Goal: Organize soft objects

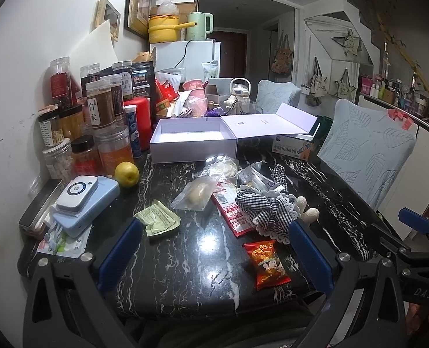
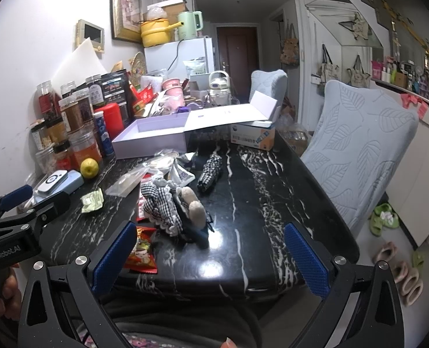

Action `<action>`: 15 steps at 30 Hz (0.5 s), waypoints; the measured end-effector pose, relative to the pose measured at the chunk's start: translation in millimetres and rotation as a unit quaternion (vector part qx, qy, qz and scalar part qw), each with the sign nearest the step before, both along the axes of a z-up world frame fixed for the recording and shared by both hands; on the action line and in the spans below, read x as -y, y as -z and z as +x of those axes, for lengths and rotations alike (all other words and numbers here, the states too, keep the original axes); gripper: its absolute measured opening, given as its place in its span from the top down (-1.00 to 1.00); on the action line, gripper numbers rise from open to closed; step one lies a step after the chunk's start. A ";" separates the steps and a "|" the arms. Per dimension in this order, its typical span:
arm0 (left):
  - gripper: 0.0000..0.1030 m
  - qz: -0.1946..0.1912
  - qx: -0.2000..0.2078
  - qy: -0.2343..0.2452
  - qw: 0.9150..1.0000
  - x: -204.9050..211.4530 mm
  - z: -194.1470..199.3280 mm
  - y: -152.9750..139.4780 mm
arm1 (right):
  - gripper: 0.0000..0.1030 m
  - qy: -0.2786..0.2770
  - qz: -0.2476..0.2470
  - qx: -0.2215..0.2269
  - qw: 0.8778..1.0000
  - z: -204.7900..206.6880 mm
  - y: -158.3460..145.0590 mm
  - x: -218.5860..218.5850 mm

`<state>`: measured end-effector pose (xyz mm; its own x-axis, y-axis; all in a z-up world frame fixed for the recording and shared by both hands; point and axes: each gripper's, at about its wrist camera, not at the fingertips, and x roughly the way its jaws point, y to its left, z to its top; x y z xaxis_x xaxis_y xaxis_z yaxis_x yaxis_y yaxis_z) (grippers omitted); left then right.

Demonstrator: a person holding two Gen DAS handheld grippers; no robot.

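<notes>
Sprawling near the front of the glossy black white-veined marble tabletop [image 1: 203, 249], the plush doll in black-and-white gingham with lace trim [image 2: 171, 206] lies beside a crinkly red snack packet [image 1: 266, 264]. Behind it sits an open lavender cardboard box [image 1: 194, 142]. The left claw [image 1: 214, 258] and right claw [image 2: 211, 258] both hover spread wide, grasping nothing.

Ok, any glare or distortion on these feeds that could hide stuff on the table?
Left wrist view: a bright ceiling-light reflection sits on the black marble table beside the red snack packet, washing out the veining there. Right wrist view: a smaller glare patch lies near the table's front edge. Both views bend strongly at the edges with dark corners.
</notes>
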<state>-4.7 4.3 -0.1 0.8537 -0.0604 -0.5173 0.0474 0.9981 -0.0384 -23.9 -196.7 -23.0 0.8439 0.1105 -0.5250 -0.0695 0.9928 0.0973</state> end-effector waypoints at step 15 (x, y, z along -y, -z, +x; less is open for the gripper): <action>-1.00 0.003 -0.012 0.012 1.000 7.1 6.2 17.8 | -1.00 0.002 0.002 -0.010 1.000 4.7 10.6 2.8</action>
